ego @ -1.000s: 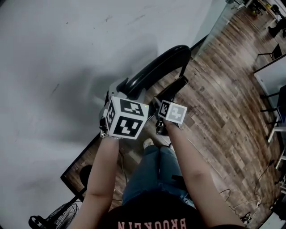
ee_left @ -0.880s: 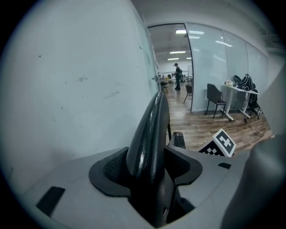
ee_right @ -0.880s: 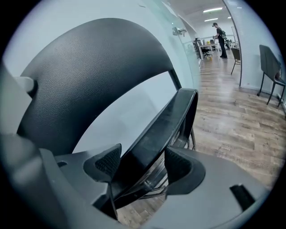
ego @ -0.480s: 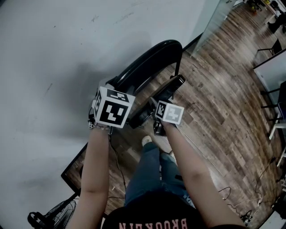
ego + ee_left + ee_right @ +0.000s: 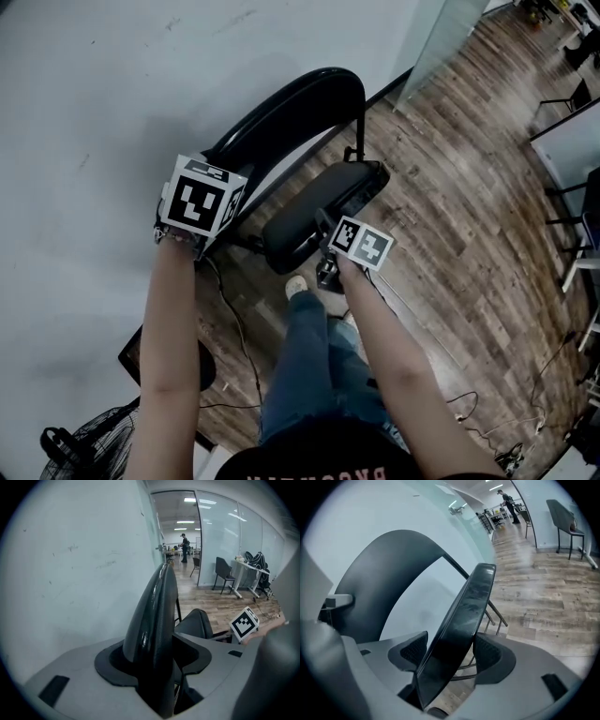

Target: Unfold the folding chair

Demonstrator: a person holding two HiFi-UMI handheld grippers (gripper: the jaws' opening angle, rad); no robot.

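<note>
A black folding chair stands by the white wall. Its curved backrest [image 5: 300, 108] rises at the back and its padded seat [image 5: 323, 206] is angled out in front. My left gripper [image 5: 225, 211] is shut on the backrest's near edge [image 5: 157, 620], which fills the gap between its pads. My right gripper [image 5: 326, 230] is shut on the seat's front rim [image 5: 459, 630], which stands slantwise between the ribbed pads. The backrest [image 5: 370, 583] arches to the left behind the seat. In the head view both marker cubes hide the fingertips.
The white wall [image 5: 84, 84] is close behind the chair. Wood floor [image 5: 450, 187] spreads to the right with cables [image 5: 469, 403] on it. A fan [image 5: 80, 450] and a dark board [image 5: 136, 356] sit at lower left. My legs and shoe [image 5: 295, 286] are under the seat.
The seat has swung out from the backrest and opened wider, carried by my right gripper. My left gripper has drifted left and slightly up in the head view with the backrest.
</note>
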